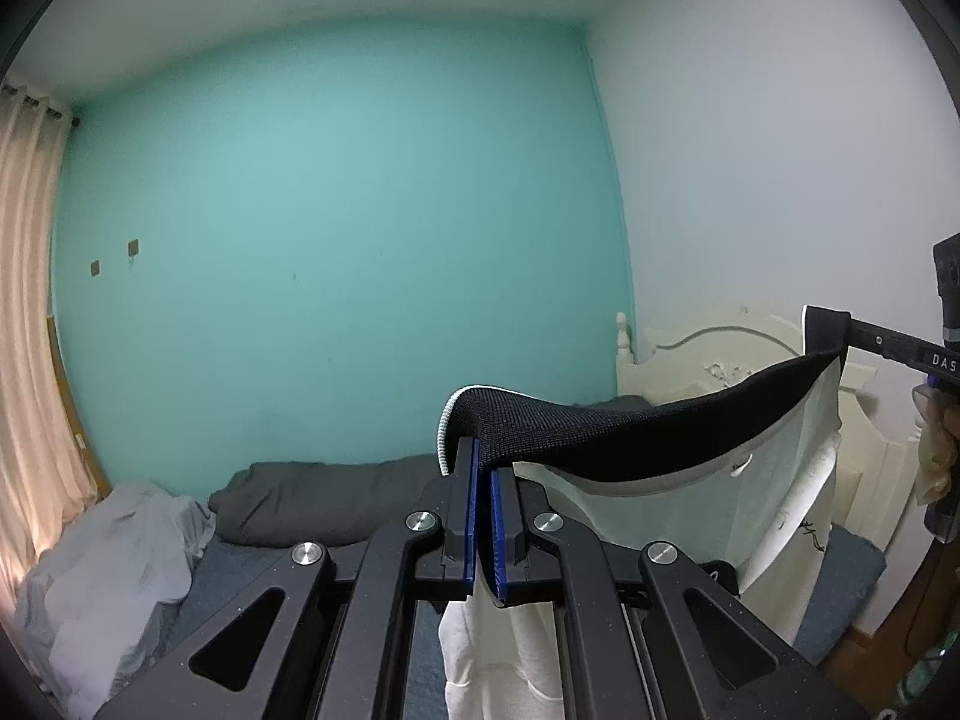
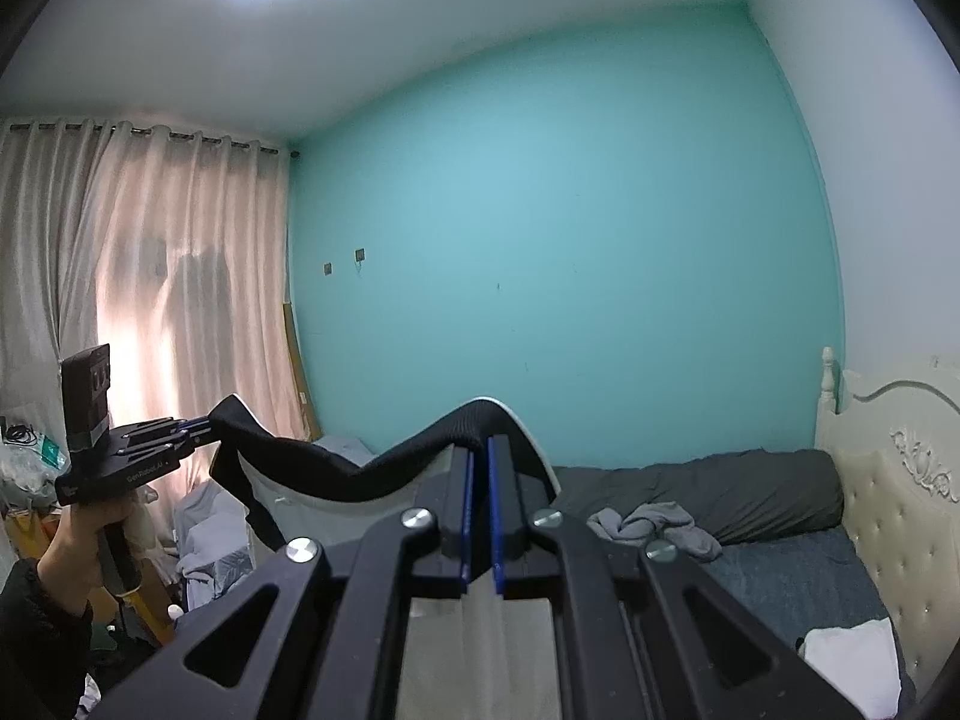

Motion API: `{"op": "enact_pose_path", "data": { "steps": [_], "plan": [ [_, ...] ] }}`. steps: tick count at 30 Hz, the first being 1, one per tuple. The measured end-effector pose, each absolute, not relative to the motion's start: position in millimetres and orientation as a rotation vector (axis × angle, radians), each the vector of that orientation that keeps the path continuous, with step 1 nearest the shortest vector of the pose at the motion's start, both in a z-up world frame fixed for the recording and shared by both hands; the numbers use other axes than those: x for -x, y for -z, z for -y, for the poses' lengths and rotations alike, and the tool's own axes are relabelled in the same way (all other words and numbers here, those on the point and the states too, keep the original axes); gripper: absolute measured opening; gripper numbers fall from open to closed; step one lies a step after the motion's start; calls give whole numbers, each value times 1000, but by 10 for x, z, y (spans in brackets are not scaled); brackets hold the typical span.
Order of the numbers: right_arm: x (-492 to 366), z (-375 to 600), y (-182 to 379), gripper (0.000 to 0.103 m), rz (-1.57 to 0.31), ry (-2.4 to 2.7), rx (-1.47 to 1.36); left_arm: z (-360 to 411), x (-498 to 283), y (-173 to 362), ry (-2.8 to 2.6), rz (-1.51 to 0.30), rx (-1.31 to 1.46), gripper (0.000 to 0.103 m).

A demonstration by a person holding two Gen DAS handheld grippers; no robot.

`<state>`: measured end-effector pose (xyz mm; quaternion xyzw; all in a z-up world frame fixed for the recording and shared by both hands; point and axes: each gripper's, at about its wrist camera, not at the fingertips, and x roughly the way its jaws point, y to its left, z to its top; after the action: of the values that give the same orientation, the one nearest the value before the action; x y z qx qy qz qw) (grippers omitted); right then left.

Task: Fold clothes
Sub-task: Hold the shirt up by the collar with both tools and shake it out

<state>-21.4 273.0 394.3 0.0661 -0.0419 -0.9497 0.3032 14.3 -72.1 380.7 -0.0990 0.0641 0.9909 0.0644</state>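
Garment: my white garment (image 1: 774,492) with its black ribbed band (image 1: 648,432) hangs in the air between my two tongs, above the bed (image 2: 798,576).
Left tongs: my left tongs (image 1: 483,480) are clamped together on one end of the band, cloth squeezed between the blue pads.
Right tongs: my right tongs (image 2: 480,456) pinch the other end of the band; the pads stand slightly apart around the cloth.
Why held so: with both ends gripped, the band sags in a curve and the white body drops freely, which I judge opens the piece out so it can be laid down squarely.
Left view only: shows the white cloth hanging below the band, some dark marking on it, and the pale grey bundle (image 1: 108,564) on the bed.
Right view only: shows my left hand (image 2: 78,546) on its handle, the curtain (image 2: 150,312), the headboard (image 2: 900,480), and a grey rumpled piece (image 2: 654,525) on the bed.
Stage: whether a fold is coming or the piece was just lifted, I cannot tell.
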Motion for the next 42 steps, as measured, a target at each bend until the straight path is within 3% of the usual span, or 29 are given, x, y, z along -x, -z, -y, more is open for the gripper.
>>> {"op": "enact_pose_path", "data": {
  "steps": [13,30,42],
  "plan": [
    [1311,-2402,-3063,4,135,2503,-417,802,1055,-2849,-2954,-180,595,4],
    [3861,-1955,-750,4,128,2488,-865,1023,3758,-473,-2832,-82,1081,4],
    [5330,-1974,820,4,204,2473,-1153,1169,5032,1177,-2714,-12,1412,4]
  ]
}}
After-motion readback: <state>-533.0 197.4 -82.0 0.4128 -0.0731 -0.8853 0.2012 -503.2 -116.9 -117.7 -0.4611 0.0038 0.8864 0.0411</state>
